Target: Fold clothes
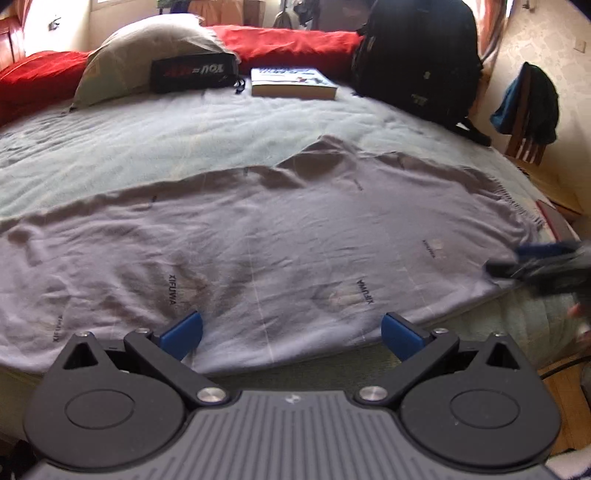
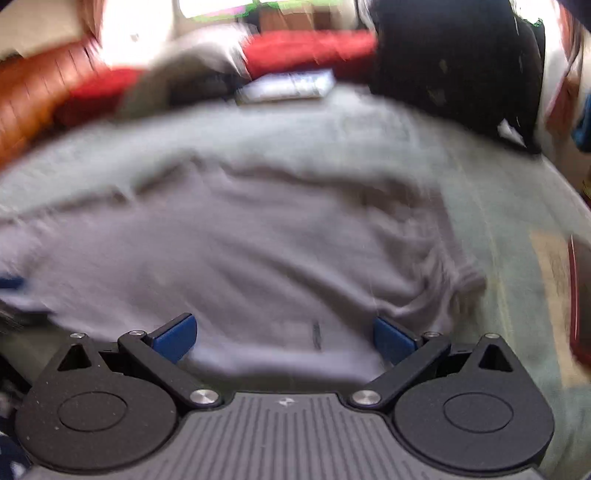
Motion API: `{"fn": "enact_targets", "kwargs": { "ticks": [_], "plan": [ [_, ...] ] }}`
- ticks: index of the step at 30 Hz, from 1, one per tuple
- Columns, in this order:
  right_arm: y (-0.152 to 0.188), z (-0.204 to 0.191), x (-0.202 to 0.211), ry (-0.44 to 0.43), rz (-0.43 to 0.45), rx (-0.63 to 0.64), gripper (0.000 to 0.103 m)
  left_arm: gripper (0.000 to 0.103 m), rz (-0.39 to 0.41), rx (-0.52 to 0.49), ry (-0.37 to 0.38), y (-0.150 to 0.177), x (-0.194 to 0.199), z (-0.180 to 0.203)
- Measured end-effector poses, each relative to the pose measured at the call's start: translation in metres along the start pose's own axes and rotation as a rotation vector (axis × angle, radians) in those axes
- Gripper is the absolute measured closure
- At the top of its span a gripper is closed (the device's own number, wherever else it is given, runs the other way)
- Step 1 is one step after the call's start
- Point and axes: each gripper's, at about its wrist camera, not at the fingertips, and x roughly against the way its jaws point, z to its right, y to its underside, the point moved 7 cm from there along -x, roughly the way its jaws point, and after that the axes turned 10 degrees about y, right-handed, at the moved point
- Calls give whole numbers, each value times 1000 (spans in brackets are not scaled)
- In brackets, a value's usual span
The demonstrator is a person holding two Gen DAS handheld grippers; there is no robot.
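Hovering at the bed's (image 1: 110, 122) near edge, my left jaws (image 1: 291, 338) stand wide apart, empty, above the grey garment (image 1: 280, 236) spread flat there. Right view is blurred: my right jaws (image 2: 284, 338) gape empty too. Risk: pinching the bedsheet along with the hem.

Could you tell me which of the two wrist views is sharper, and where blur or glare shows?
Left wrist view: mostly sharp, print on the grey cloth readable; only the right claw at the edge is smeared. Right wrist view: motion blur throughout, window glare blown out at top; only its own claw is crisp.
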Motion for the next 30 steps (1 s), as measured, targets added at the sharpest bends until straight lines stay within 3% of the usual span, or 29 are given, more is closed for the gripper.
{"fn": "enact_targets", "kwargs": {
  "ticks": [3, 5, 9, 13, 16, 19, 25, 30],
  "plan": [
    [7, -2, -1, 15, 24, 26, 0, 1, 31, -2, 15, -13, 19, -8],
    [6, -1, -2, 15, 14, 30, 0, 1, 46, -11, -12, -24, 36, -24],
    [-2, -2, 4, 1, -23, 20, 0, 1, 29, -4, -120, -38, 71, -78],
    [-23, -13, 18, -106, -13, -61, 0, 1, -14, 45, -258, -43, 103, -145],
    [-43, -29, 25, -151, -14, -101, 0, 1, -19, 78, -306, -40, 120, -190],
    [-61, -55, 27, -216, -8, -80, 0, 1, -23, 164, -290, -29, 128, -235],
    [-78, -110, 15, -227, -41, 37, 0, 1, -35, 275, -219, 0, 119, -284],
    [-77, -144, -3, -238, -93, 91, 0, 1, -58, 208, -208, 18, 119, -281]
  ]
}}
